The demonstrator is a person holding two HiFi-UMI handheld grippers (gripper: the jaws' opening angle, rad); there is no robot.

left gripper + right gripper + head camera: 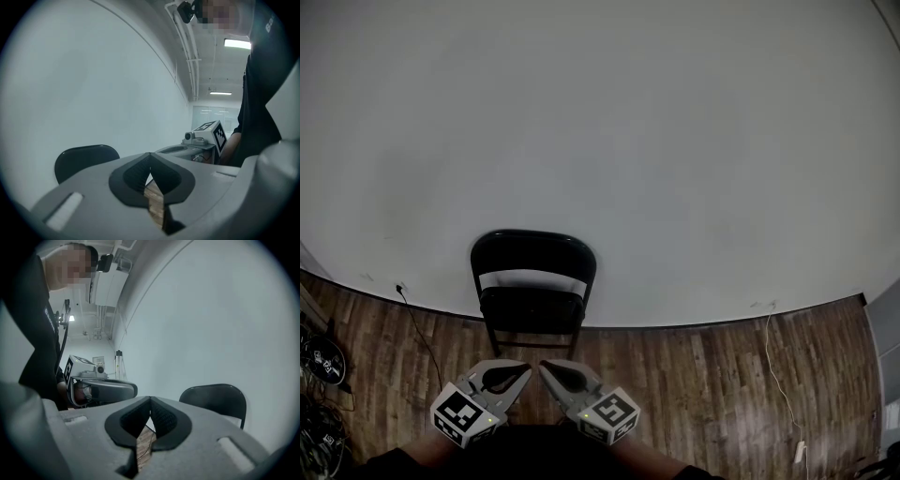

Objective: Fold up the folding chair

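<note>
A black folding chair point(532, 291) stands open against the white wall, its back to the wall and its seat facing me. My left gripper point(525, 367) and right gripper point(543, 366) hang side by side in front of the chair, tips nearly meeting, apart from it. Both are shut with nothing between the jaws. The chair's backrest point(84, 159) shows at the left of the left gripper view, and the backrest point(216, 399) appears again at the right of the right gripper view. Each gripper view also catches the other gripper beside it.
Wooden floor point(694, 394) runs in front of the white wall point(600, 131). A black cable point(417, 328) drops from a wall socket left of the chair. A white cable point(778, 384) lies on the floor at the right. Dark equipment point(321, 361) sits at the far left.
</note>
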